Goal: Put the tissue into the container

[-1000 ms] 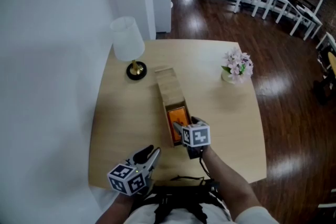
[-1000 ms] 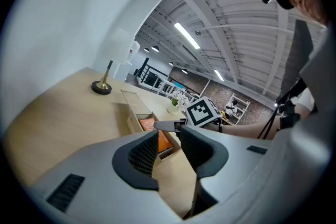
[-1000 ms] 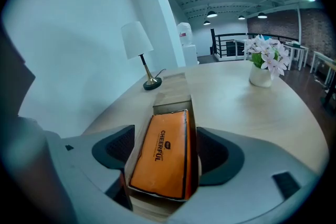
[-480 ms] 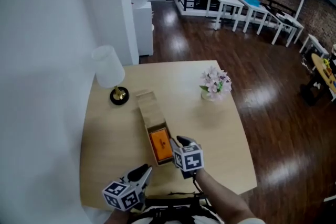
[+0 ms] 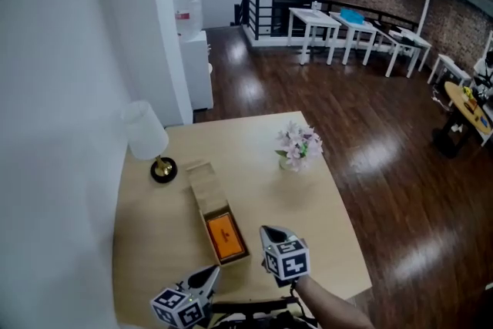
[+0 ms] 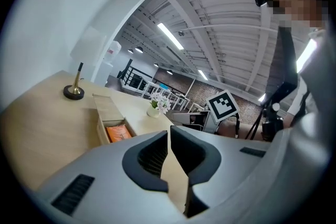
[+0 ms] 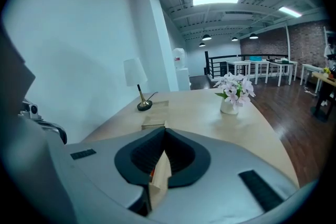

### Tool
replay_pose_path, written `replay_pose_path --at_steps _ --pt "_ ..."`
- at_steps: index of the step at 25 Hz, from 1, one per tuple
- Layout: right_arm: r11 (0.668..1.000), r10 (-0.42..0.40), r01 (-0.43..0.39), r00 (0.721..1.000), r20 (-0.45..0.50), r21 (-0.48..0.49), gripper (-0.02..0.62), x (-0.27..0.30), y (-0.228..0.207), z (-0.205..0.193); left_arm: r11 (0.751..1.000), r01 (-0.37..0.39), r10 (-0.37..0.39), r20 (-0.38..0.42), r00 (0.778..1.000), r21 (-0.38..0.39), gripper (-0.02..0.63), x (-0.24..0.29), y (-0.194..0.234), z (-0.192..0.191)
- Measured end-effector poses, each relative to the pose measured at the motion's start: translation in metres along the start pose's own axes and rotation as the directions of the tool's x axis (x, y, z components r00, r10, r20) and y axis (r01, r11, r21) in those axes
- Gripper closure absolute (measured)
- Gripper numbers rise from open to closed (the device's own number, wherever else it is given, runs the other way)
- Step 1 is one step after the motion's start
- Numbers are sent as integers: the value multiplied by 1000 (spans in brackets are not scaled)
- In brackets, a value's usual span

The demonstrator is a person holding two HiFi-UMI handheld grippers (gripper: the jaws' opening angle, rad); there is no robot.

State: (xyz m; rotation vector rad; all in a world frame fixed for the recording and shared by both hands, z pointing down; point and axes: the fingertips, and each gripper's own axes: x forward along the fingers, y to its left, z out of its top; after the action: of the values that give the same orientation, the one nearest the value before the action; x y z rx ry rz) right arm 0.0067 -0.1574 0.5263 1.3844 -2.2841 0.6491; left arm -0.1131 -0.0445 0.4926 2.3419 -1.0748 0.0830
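Note:
A long wooden box (image 5: 202, 182) lies on the round table, its near end uncovered. An orange tissue pack (image 5: 224, 235) lies inside that end and also shows in the left gripper view (image 6: 118, 132). My right gripper (image 5: 270, 232) hovers just right of the box's near end, shut and empty, its jaws meeting (image 7: 164, 131) with the box (image 7: 153, 122) beyond them. My left gripper (image 5: 211, 274) hangs at the table's near edge, below the box. Its jaws (image 6: 169, 134) are closing, nearly touching, with nothing between them.
A white table lamp (image 5: 146, 133) stands at the table's far left. A small vase of pink flowers (image 5: 297, 146) sits at the far right. The table's edge (image 5: 339, 200) drops to a dark wooden floor, and a white wall runs along the left.
Both grippers' jaws have closed. The right gripper has drawn back from the box's open end to its right side. The head view has lifted and shows more of the room.

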Motion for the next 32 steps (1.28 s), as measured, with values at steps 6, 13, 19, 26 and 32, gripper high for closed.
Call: replay_pose_path --at_steps 6,13,19,26,32 --pt "1000 -30 30 999 22 -1 595 -28 -24 5 1000 -15 15 7 1000 27 606 5 -4 -2" --pt "998 -56 55 997 58 17 595 -63 -47 8 999 -9 8 15 1000 36 606 7 -16 4" --pt "996 -87 84 992 89 32 595 -94 -67 8 999 1 -1 7 1000 37 606 8 -25 3" --pt "992 -117 112 988 99 54 595 -121 -86 1 999 9 -9 -11 1000 43 606 12 -34 -3" --pt "993 -119 116 987 104 39 595 -131 -85 -4 999 10 -9 -27 1000 41 606 14 -39 -10"
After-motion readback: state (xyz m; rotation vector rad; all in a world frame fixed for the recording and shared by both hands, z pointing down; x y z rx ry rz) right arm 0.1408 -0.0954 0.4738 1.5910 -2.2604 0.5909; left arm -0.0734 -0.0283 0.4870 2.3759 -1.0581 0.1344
